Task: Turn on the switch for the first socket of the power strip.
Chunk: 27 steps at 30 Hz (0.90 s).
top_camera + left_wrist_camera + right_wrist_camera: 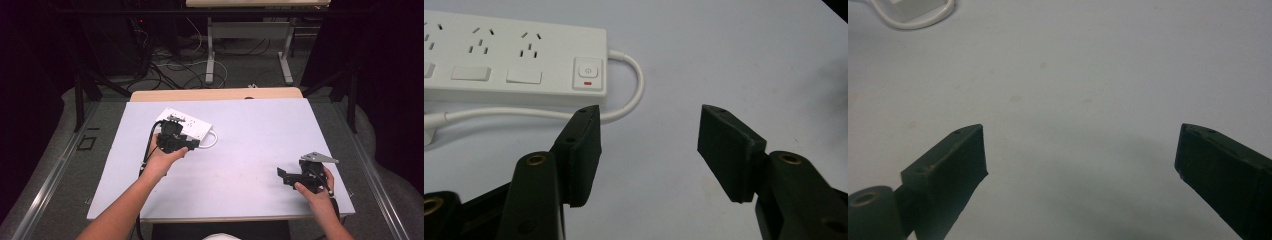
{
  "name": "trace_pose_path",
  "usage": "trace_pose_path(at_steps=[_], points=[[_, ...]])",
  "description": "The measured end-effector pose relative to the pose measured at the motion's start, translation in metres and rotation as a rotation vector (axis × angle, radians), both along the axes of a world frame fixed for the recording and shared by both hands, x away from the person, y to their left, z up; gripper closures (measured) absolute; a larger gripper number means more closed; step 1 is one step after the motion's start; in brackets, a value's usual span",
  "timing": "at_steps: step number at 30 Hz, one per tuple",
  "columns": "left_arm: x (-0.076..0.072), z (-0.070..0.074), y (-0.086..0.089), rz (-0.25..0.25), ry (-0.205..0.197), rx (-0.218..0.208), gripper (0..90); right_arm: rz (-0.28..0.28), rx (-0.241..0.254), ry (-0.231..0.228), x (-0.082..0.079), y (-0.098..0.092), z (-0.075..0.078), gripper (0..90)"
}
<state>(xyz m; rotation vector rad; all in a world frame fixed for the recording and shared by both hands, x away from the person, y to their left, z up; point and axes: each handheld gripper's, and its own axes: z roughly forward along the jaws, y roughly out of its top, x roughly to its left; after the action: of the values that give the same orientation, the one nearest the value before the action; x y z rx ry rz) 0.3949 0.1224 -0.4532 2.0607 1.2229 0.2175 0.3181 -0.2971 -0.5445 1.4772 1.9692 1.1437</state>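
Two grippers, both with jaws apart and empty: left gripper (pixel 650 145) sits just beside the switch end of the white plastic power strip (pixel 514 60), near its looped white cable (pixel 636 85), likely positioned to reach for the strip, while right gripper (pixel 300 176) rests well apart.

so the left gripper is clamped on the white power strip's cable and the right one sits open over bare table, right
Not quite. The left gripper is open, its jaws apart with nothing between them; the power strip and its cable lie beyond them, as the left gripper view shows. The right gripper is indeed open over bare table.
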Motion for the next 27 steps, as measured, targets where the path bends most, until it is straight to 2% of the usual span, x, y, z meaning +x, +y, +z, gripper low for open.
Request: trace_pose_path(at_steps=[14, 18, 25, 27], points=[[-0.022, -0.004, 0.022, -0.008, -0.036, -0.017, 34.3, 0.007, -0.001, 0.003, 0.000, -0.001, 0.000, 5.7], [-0.030, -0.007, 0.028, -0.005, -0.015, -0.029, 29.8, 0.005, 0.000, 0.005, 0.000, 0.000, 0.000, 5.7], [-0.042, -0.016, 0.037, -0.004, -0.017, -0.036, 16.9, 0.005, 0.000, 0.004, -0.001, 0.000, 0.000, 5.8], [-0.045, -0.018, 0.041, 0.001, -0.015, -0.035, 15.9, 0.006, 0.000, 0.006, -0.001, 0.001, 0.000, 5.8]])
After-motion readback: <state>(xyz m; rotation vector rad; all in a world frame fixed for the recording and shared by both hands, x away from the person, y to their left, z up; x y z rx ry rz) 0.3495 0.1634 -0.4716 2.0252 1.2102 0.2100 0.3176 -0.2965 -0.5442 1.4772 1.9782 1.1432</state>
